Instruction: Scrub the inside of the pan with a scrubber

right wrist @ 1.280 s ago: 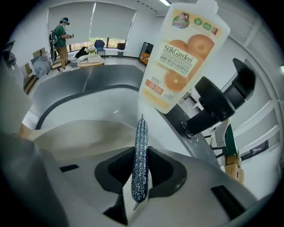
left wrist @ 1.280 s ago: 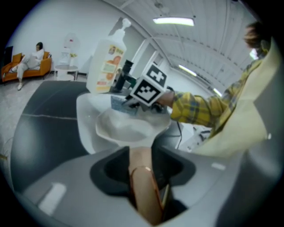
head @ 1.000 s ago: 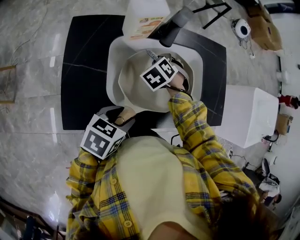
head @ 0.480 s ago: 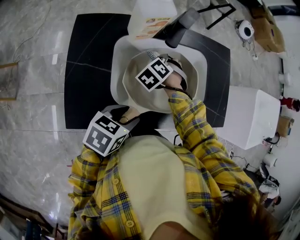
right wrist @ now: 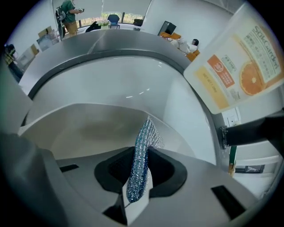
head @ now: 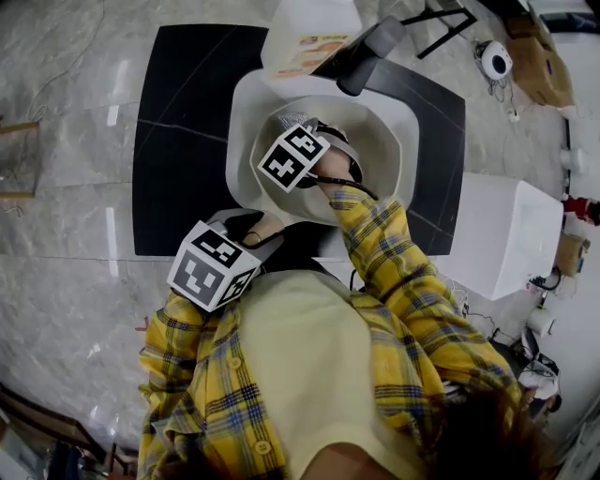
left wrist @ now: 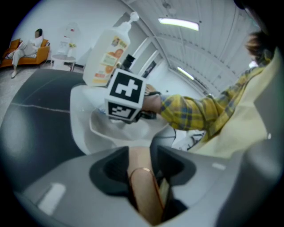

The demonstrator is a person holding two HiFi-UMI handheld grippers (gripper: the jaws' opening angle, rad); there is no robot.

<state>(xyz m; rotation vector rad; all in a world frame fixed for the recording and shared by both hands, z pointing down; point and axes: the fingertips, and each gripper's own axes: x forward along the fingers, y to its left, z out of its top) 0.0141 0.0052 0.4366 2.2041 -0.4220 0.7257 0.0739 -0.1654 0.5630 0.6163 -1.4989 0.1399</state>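
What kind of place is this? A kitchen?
Probably a washing-up station set up in a big hall, not a real kitchen: a white basin sits on a black table, a white soap bottle with an orange picture stands by it, and shiny grey stone floor lies all around.

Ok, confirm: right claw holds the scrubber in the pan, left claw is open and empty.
Wrong on the left claw: the left gripper view shows it shut on the pan handle. The right claw does hold the scrubber in the pan.
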